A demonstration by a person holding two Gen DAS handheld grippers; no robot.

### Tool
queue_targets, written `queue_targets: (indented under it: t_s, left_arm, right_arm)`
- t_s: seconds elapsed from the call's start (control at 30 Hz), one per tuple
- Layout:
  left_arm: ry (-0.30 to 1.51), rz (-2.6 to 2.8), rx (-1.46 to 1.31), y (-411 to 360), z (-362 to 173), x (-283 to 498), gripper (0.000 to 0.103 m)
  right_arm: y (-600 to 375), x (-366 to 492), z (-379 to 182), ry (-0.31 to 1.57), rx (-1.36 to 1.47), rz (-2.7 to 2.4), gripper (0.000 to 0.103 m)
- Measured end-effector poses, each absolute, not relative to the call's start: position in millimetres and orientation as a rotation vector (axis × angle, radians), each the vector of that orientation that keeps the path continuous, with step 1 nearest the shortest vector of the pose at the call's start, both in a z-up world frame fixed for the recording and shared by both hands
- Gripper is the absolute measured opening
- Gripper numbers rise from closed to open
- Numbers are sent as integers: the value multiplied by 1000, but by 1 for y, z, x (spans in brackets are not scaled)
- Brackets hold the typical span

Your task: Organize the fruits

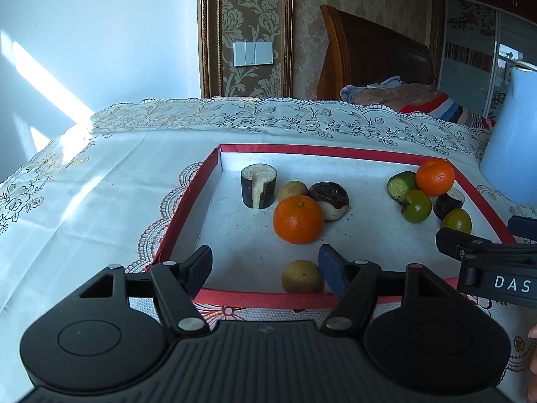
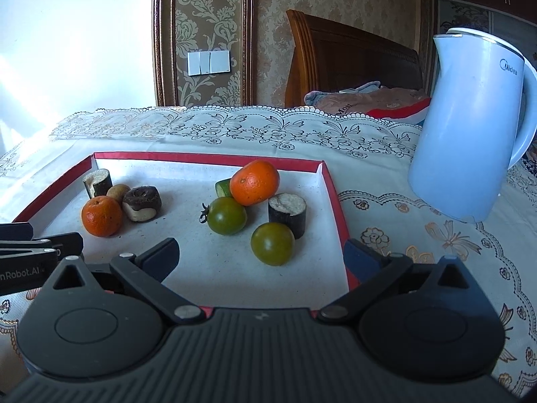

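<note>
A shallow red-rimmed tray point(image 1: 268, 149) point(image 2: 201, 158) holds the fruit. At its left are an orange point(image 1: 298, 219), a cut cane piece point(image 1: 257, 186), a dark round piece point(image 1: 330, 199) and a small brown fruit point(image 1: 292, 190). At its right are a second orange point(image 2: 254, 182), a cucumber piece point(image 2: 223, 187), two green tomatoes point(image 2: 226, 215) point(image 2: 272, 243) and another cane piece point(image 2: 287, 213). My left gripper point(image 1: 265, 270) is open over the tray's near edge. A second small brown fruit point(image 1: 302, 276) lies beside its right pad, unpressed. My right gripper point(image 2: 261, 257) is open just before the nearer tomato.
A pale blue kettle point(image 2: 470, 127) stands on the lace tablecloth point(image 2: 235, 124) right of the tray. The tray's red walls rise around the fruit. Beyond the table are a wooden headboard point(image 2: 352, 57) and bedding. Bare tablecloth lies left of the tray.
</note>
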State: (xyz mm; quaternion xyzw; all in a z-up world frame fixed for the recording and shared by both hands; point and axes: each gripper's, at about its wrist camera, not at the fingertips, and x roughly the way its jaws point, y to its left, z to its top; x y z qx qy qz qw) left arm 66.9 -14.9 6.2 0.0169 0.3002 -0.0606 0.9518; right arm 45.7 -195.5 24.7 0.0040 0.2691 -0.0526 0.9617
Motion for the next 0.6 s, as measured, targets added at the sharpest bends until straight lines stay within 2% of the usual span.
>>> queue_targets:
  t_s: [0.43,0.6]
  left_arm:
    - [534,-121,58,-8,10,34,76]
    - [563,-149,15,0,8,27,77]
  right_arm:
    - [-192,15,23,548,39,-71,103]
    - [-188,5,21,546,37,-63,103]
